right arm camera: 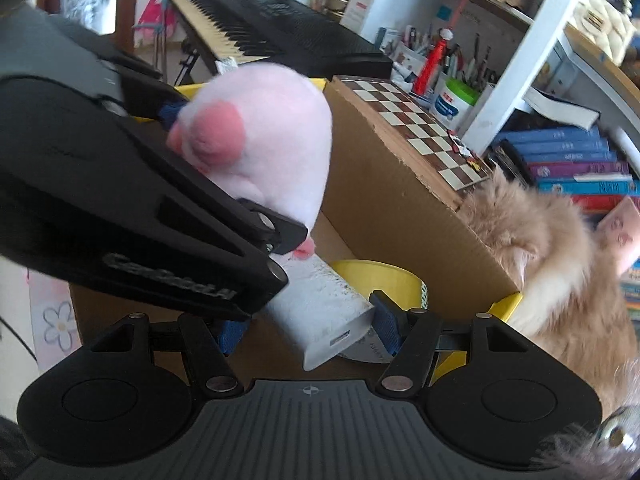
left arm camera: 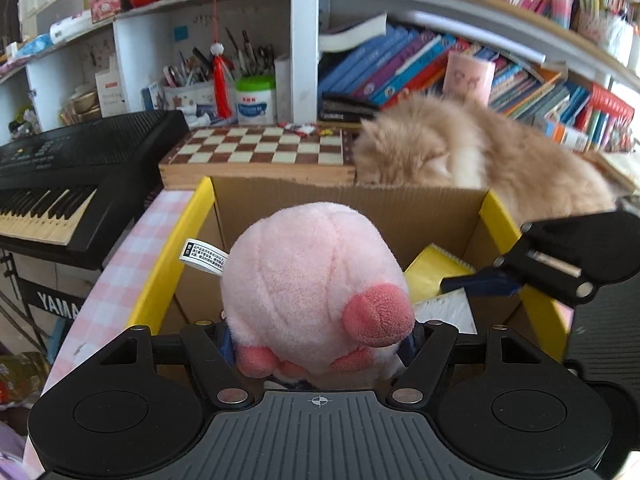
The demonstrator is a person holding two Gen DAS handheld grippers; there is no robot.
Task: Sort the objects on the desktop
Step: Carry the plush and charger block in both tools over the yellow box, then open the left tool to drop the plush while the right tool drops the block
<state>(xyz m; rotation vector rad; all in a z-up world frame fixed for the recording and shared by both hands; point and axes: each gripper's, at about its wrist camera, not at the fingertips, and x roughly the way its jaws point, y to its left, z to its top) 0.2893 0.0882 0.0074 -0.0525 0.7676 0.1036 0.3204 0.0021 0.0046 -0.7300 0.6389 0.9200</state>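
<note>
Left wrist view: pink plush toy (left arm camera: 316,292) pinched by left gripper (left arm camera: 320,344), white power bank (right arm camera: 320,312) clamped by right gripper (right arm camera: 312,328); each is best lowered clear of the cardboard box (left arm camera: 360,208) walls before release.

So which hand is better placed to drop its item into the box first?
Probably right: its white power bank is already low inside the cardboard box. The left gripper holds the pink plush toy higher, near the rim.
</note>
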